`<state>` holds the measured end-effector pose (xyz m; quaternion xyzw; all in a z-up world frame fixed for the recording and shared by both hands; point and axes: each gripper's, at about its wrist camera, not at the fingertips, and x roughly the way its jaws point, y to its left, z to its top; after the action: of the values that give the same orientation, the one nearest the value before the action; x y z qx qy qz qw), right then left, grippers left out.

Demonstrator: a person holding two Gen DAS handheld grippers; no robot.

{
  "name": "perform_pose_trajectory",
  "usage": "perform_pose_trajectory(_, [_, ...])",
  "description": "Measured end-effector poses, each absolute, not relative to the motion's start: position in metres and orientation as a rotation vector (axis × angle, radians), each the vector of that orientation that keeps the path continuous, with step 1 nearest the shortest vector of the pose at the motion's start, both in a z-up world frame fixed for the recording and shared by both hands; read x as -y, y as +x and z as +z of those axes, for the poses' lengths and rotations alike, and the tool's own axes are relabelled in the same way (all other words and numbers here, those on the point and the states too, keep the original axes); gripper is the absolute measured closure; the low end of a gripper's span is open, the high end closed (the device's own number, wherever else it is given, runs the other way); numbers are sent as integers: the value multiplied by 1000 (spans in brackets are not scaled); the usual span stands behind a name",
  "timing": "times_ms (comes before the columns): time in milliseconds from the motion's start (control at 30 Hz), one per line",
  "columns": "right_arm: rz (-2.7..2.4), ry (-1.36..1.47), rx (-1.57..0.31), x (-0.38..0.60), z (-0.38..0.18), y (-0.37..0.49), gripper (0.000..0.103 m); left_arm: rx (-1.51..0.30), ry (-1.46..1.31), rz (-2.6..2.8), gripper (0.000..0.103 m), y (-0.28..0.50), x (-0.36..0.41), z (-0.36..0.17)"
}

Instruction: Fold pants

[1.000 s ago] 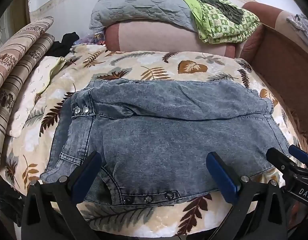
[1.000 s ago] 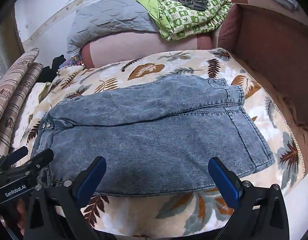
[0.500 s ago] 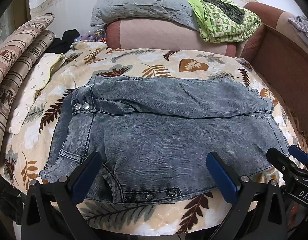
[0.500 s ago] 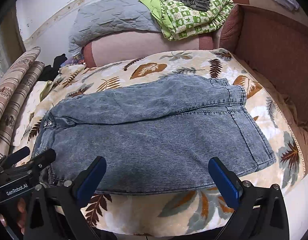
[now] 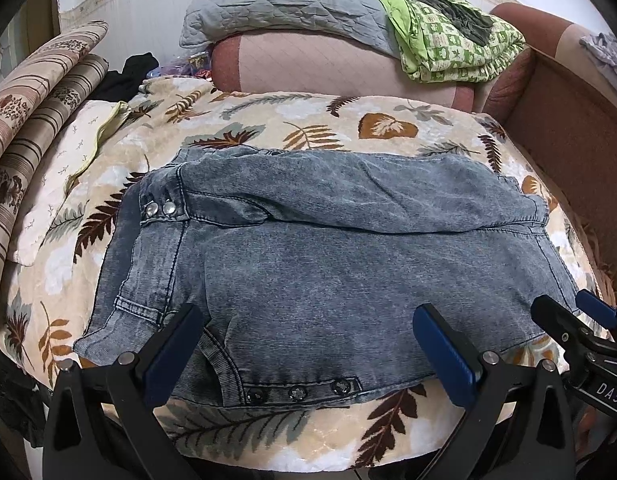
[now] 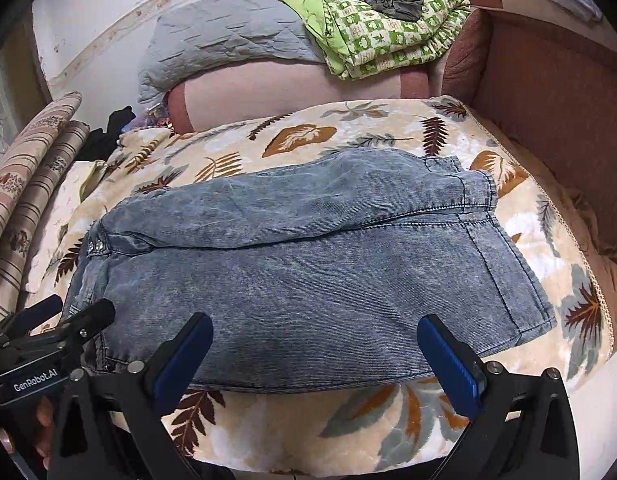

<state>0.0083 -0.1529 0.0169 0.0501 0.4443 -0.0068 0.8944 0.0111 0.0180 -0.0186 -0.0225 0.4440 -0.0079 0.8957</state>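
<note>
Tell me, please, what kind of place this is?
Probably a room in a home, around a sofa or daybed. A leaf-patterned blanket covers the surface under the denim pants, with a grey quilted pillow and folded green bedding piled behind.

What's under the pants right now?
The pants lie flat on a leaf-print blanket, which shows all around them. What the denim covers, and whatever is beneath the blanket, cannot be seen.

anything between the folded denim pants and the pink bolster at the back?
Only bare leaf-print blanket. Both wrist views show an uncovered strip of it between the blue denim pants and the pink bolster cushion; nothing lies on it.
</note>
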Motion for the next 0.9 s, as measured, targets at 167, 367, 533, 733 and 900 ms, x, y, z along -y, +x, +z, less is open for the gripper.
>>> perform_pose_trajectory(167, [-23,100,-922,154,16,9,0,-923,-58,-14,0,11,-21,-20])
perform_pose_trajectory(367, [-33,90,-922,153,16,8,0,-923,-68,-11,0,11,-24,-21])
perform_pose_trajectory(533, [-37,86,-919,154,16,8,0,-922,-68,-10,0,11,-25,-20])
perform_pose_trajectory(733, [-40,86,-919,154,17,8,0,-926,-67,-11,0,12,-25,-21])
perform_pose_trajectory(900, [-40,87,-918,154,16,9,0,-928,-64,-11,0,12,-25,-21])
